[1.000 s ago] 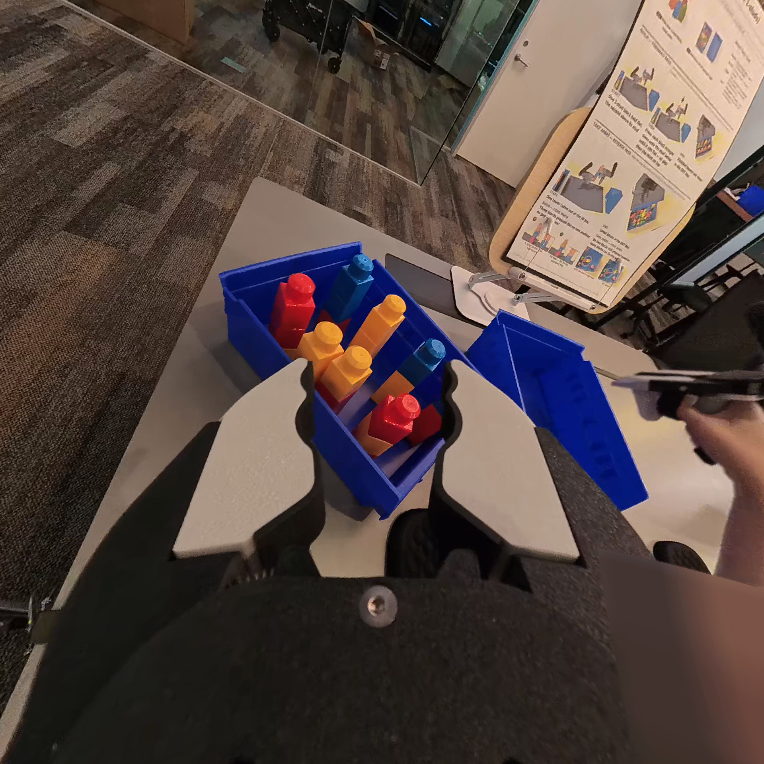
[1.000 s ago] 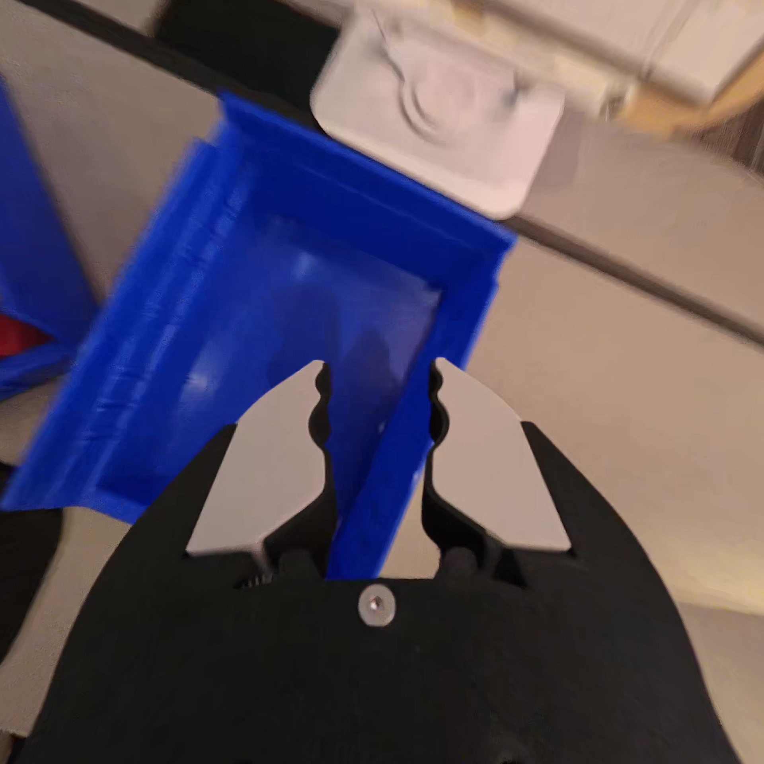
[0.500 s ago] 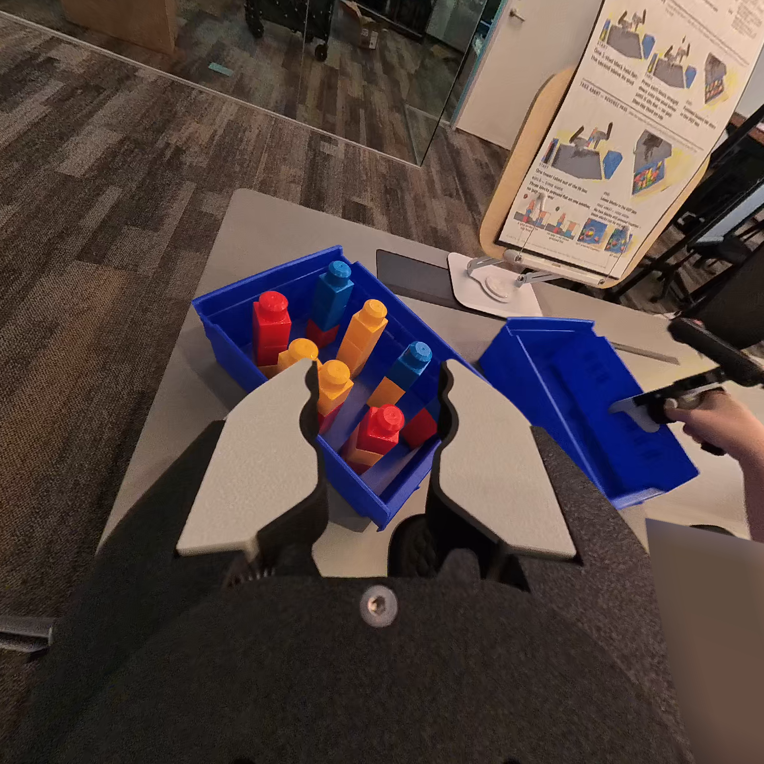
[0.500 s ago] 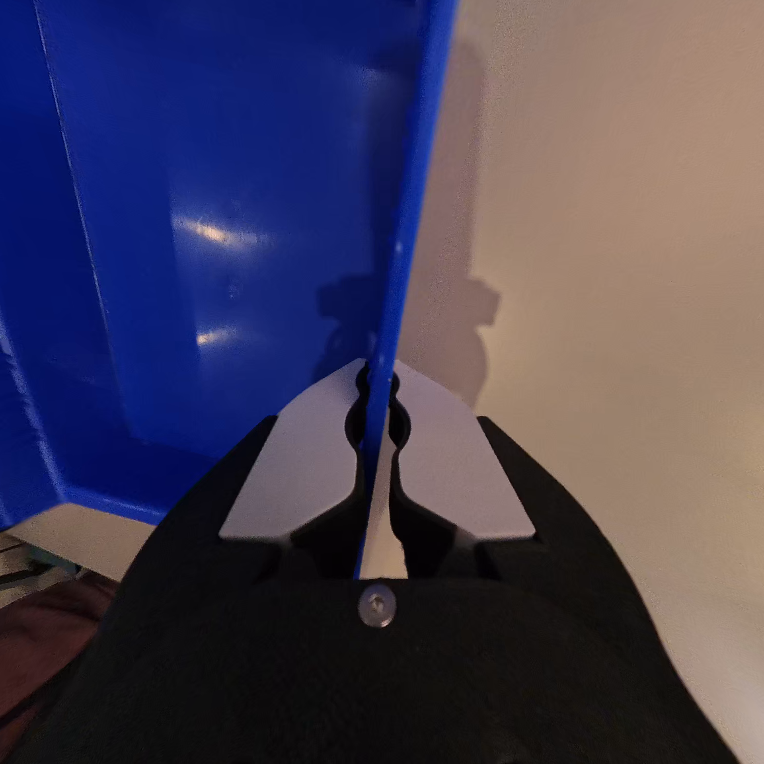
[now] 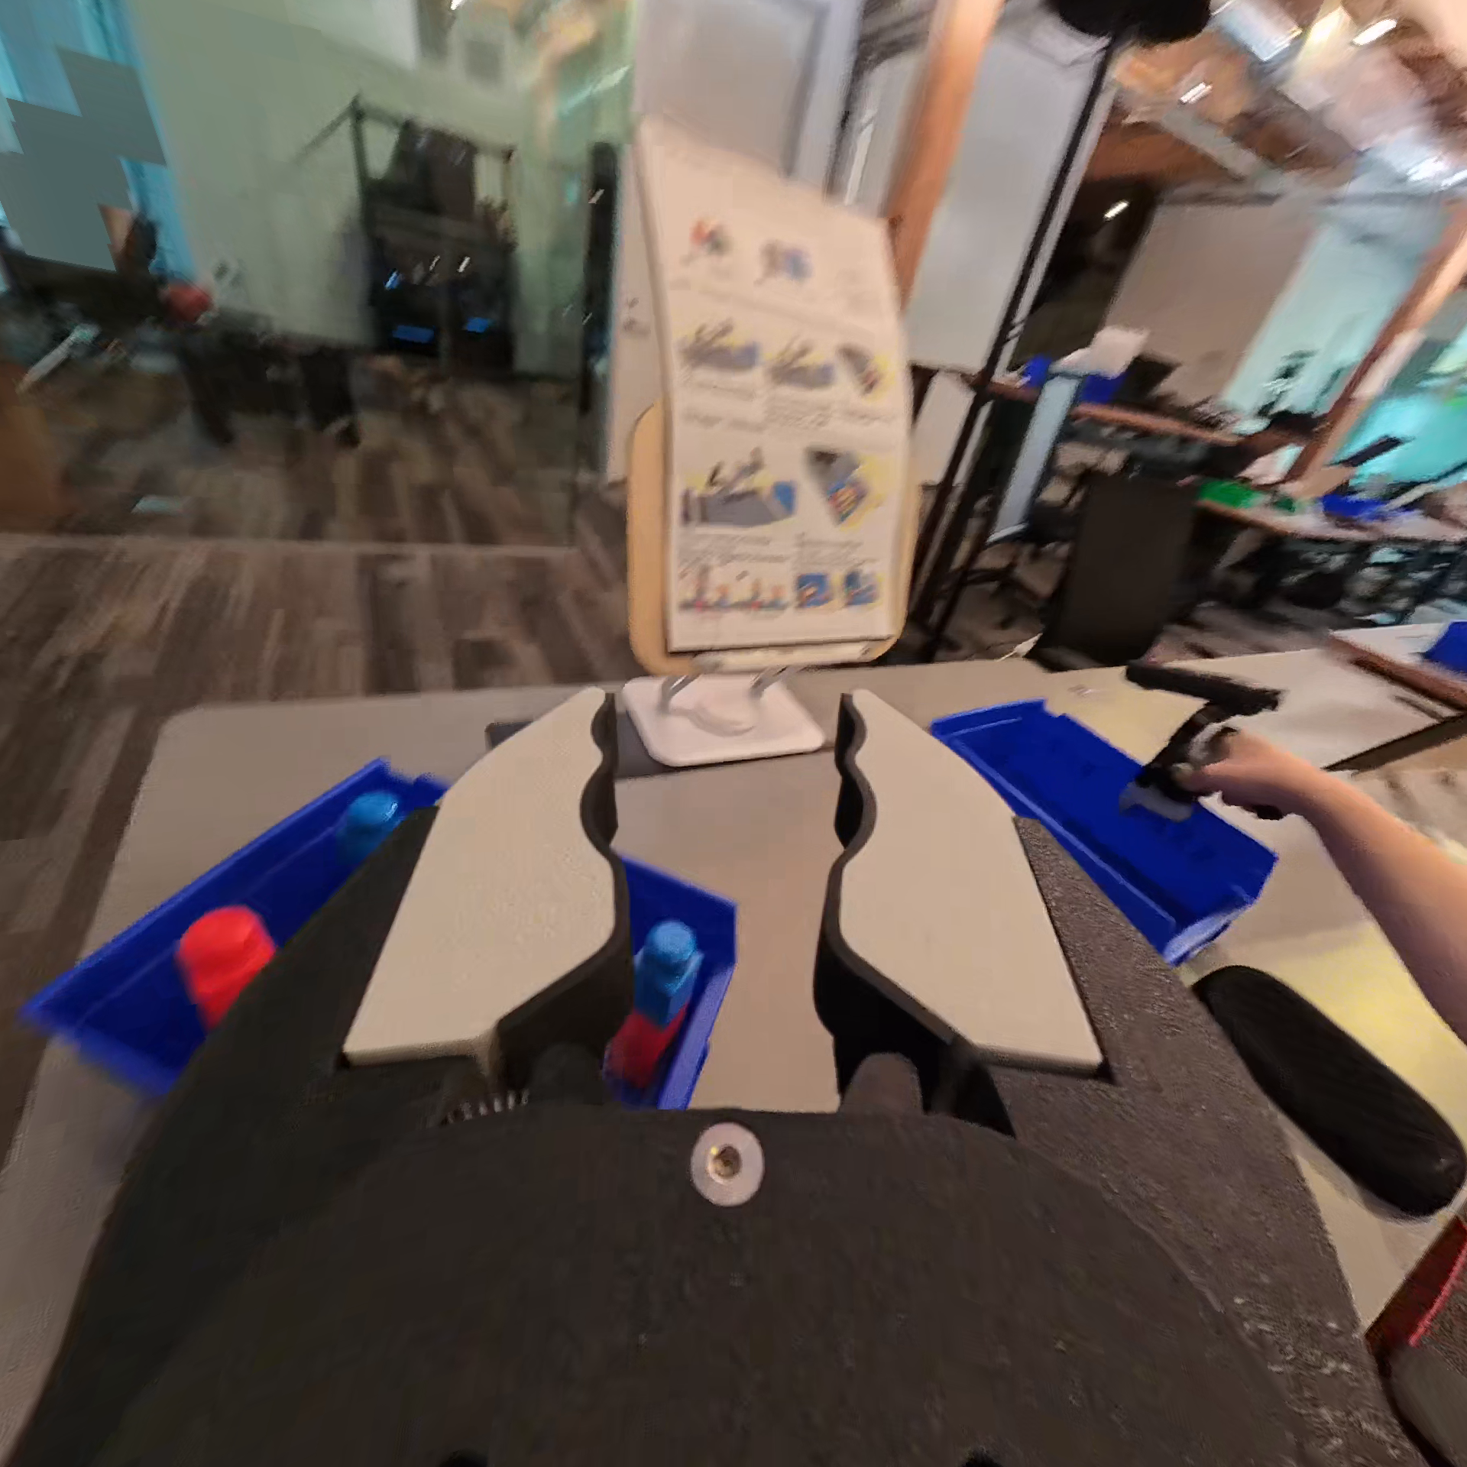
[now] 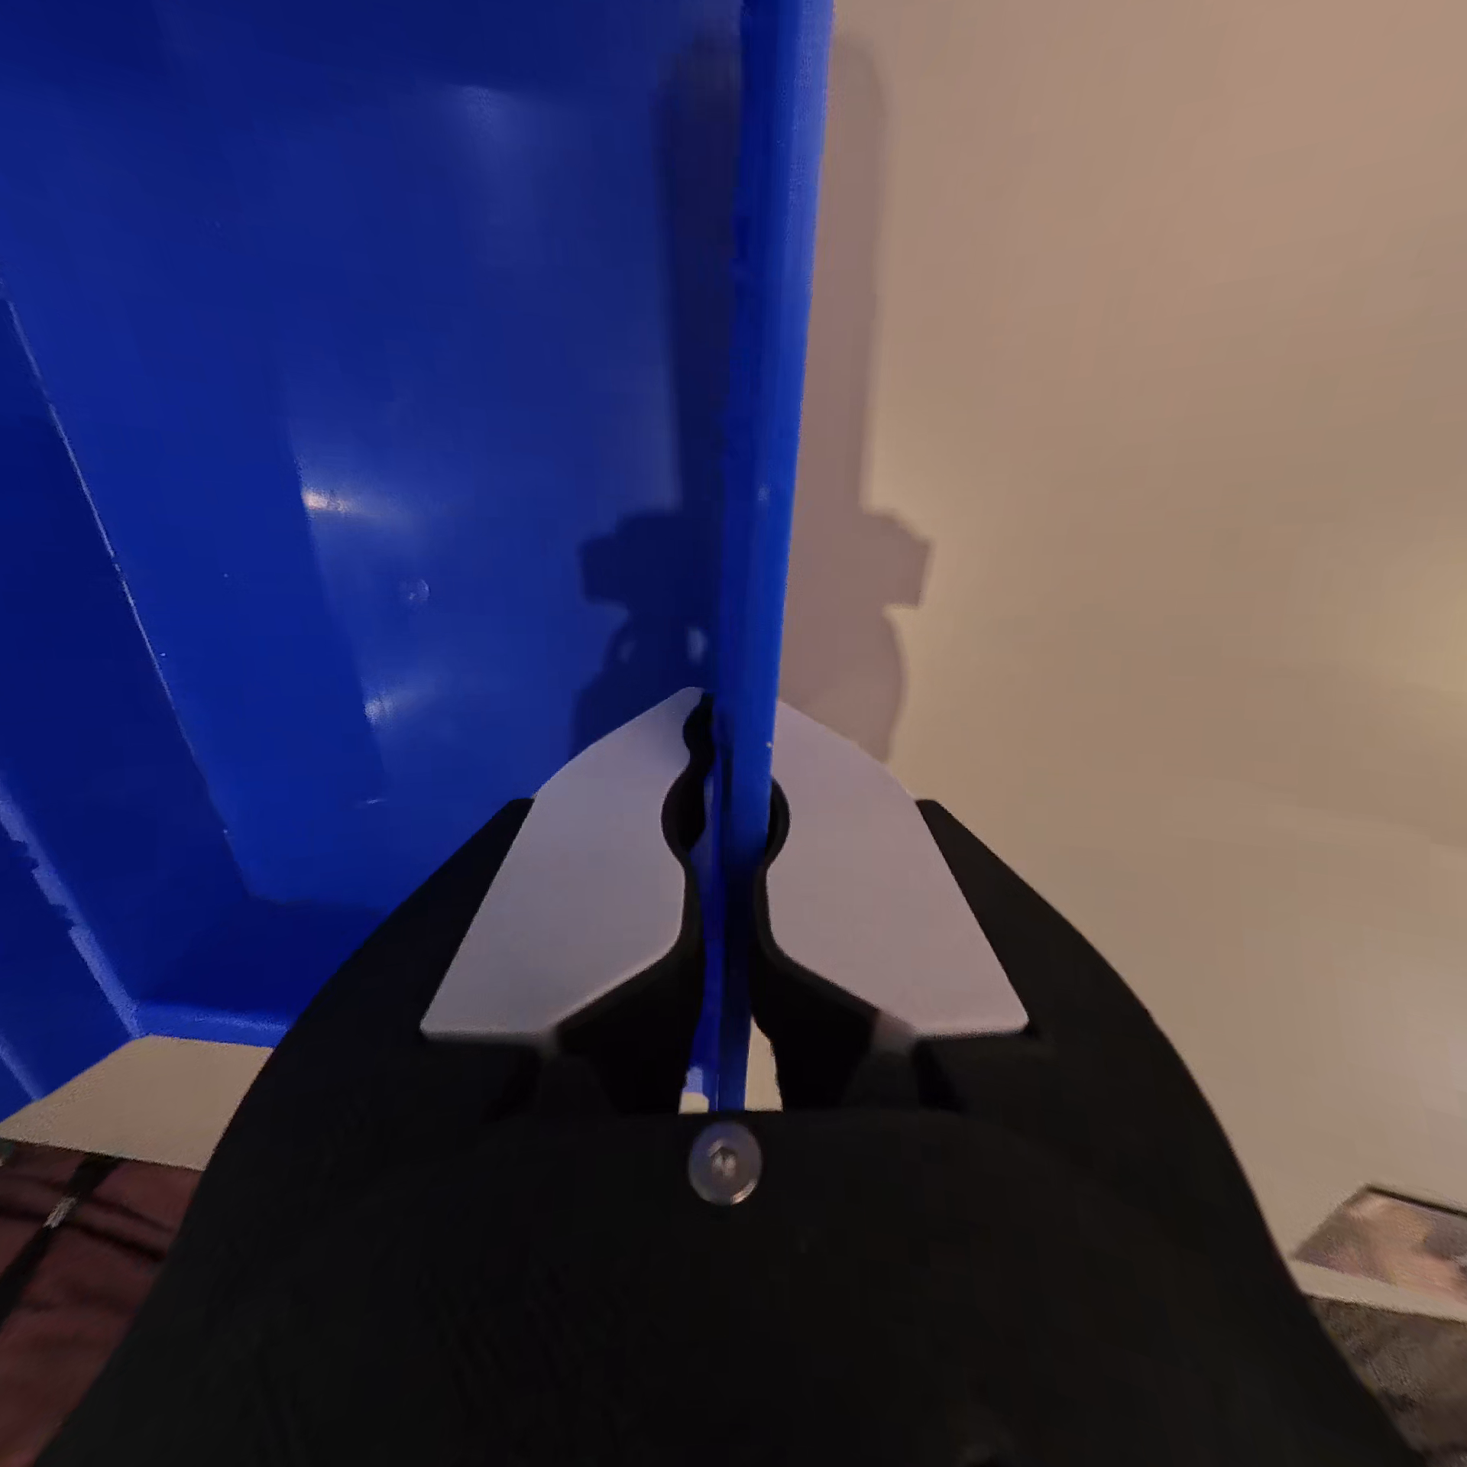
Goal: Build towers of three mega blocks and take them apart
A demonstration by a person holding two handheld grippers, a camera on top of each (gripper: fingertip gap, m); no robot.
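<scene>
My left gripper [image 5: 724, 762] is open and empty, held above the grey table [image 5: 746, 857]. Below it at the left, a blue bin [image 5: 143, 984] holds block towers: one with a red top [image 5: 226, 964], one with a blue top over red [image 5: 667, 984], another blue top [image 5: 369, 814]; the rest are hidden by my fingers. My right gripper [image 6: 734, 782] is shut on the side wall [image 6: 774, 397] of a second, empty blue bin [image 6: 357, 437]. That bin [image 5: 1103, 810] and the right gripper [image 5: 1159, 794] also show at the right of the left wrist view.
A clipboard with an illustrated instruction sheet [image 5: 782, 444] stands on a white base [image 5: 718, 726] at the table's far edge. A dark flat pad [image 5: 635, 750] lies before it. A person's hand and forearm [image 5: 1334, 818] reach in from the right. The grippers' ends are close to 70 cm from one another.
My right gripper closed on the empty bin's side wall and holds it. My left gripper tilted up and moved back, so the tower bin slid down and left in view.
</scene>
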